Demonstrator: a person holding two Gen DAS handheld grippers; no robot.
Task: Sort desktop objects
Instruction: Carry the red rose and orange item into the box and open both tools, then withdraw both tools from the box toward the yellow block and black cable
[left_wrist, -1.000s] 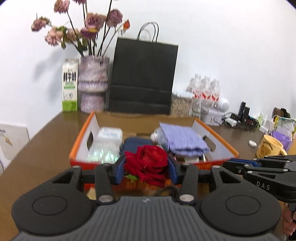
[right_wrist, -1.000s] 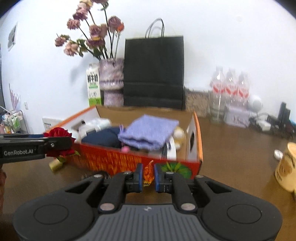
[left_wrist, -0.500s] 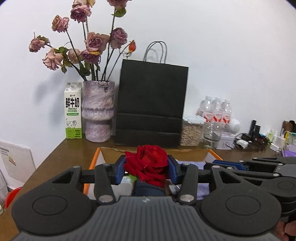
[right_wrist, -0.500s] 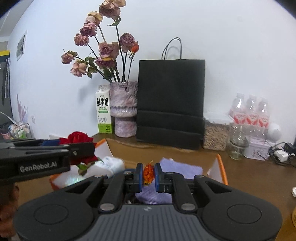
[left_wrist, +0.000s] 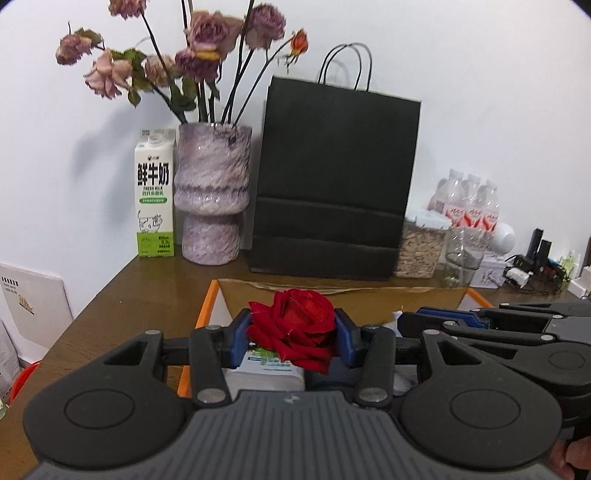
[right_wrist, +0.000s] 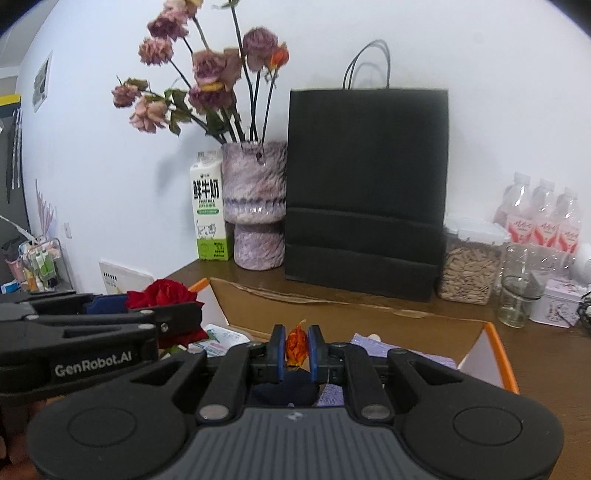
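A red rose (left_wrist: 295, 332) is pinched between the blue pads of the left gripper (left_wrist: 293, 338), held above the near end of an orange-edged cardboard box (left_wrist: 207, 314). Beside it, the right gripper (right_wrist: 297, 347) is pressed nearly together on a small orange dried bud (right_wrist: 296, 345), also over the box. Inside the box lie a lilac cloth (right_wrist: 402, 354), a dark blue item (right_wrist: 284, 387) and what may be a white tissue pack (left_wrist: 266, 373), partly hidden. Behind the box, on the brown table (left_wrist: 147, 291), stand a purple vase (left_wrist: 212, 195) of wilted roses (left_wrist: 207, 48), a milk carton (left_wrist: 154, 192) touching it, and a black paper bag (left_wrist: 332, 181). Further right are a seed jar (right_wrist: 469, 266) and water bottles (right_wrist: 539, 218).
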